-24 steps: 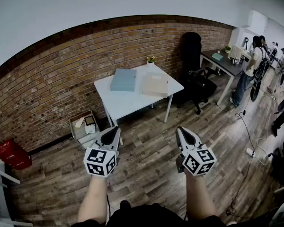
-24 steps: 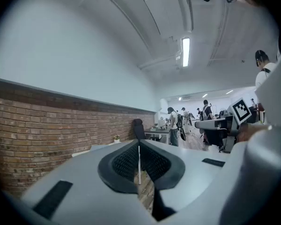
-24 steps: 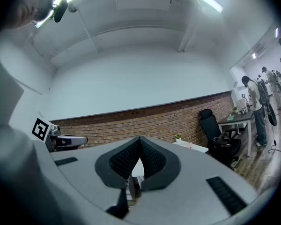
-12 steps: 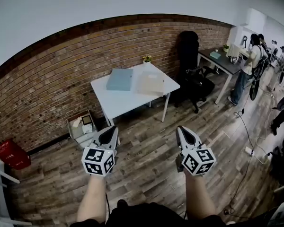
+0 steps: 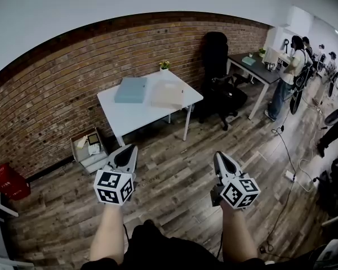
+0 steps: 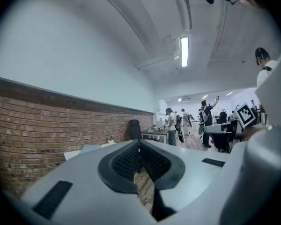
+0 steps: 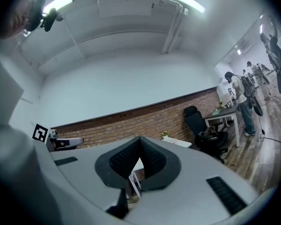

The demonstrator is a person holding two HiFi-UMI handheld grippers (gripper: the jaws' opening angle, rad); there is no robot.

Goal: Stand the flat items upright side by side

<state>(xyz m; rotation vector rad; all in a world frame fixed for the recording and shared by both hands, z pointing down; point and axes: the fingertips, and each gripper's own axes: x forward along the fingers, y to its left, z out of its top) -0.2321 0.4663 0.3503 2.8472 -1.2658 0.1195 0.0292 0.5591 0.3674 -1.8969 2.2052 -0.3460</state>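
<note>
Brick wall (image 5: pixel 50 103) along the far side, plank floor (image 5: pixel 180 176) underfoot, open office room.

Left tool (image 5: pixel 129 149): jaws fully together, ribbed pads meeting, nothing between them. Held level at arm's length over the floor, marker cube toward the head camera.

Right tool (image 5: pixel 220 156): the same, jaws pressed shut on nothing, level, about even with the left one and well apart from it.

Both tools pointed toward a white desk (image 5: pixel 129 117) standing ahead, against the wall and well clear of either tool.

On that desk lay the blue flat item (image 5: pixel 130 89), flat on its face, toward the left side. The beige flat item (image 5: pixel 168 94) lay flat just beside it to the right; whether the two touched could not be told. Neither stood upright. A small potted plant (image 5: pixel 164 65) sat at the desk's back edge, near the wall.

On the floor left of the desk, an open box (image 5: pixel 87 148) with odds and ends inside. Farther left by the wall, a red crate (image 5: pixel 9 181).

Right of the desk, a black chair (image 5: pixel 216 61), then a dark desk (image 5: pixel 254 70), with people (image 5: pixel 287 77) standing beyond it.
</note>
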